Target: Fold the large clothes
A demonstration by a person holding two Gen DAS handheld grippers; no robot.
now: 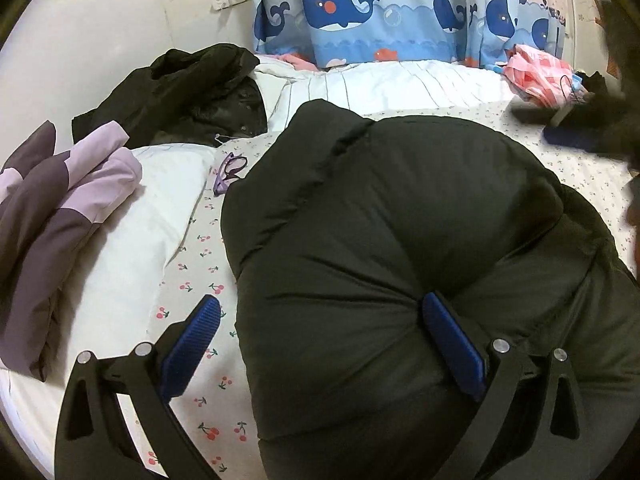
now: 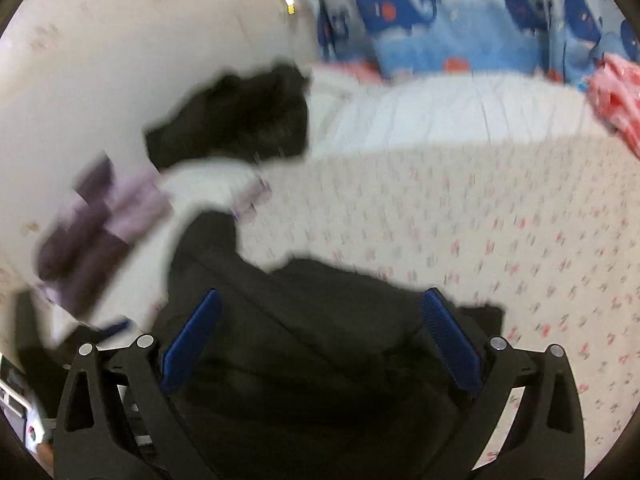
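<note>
A big black puffer jacket lies bunched on the cherry-print bed sheet. My left gripper is open over its left edge; the right pad presses into the jacket, the left pad hangs over the sheet. In the blurred right wrist view the same jacket lies under my right gripper, which is open with the fabric between the blue pads. The right gripper also shows as a dark blur at the right edge of the left wrist view.
A second black coat and a purple two-tone jacket lie at the left on white pillows. Purple glasses rest by the pillow. A white striped duvet, pink cloth and whale curtain stand at the back.
</note>
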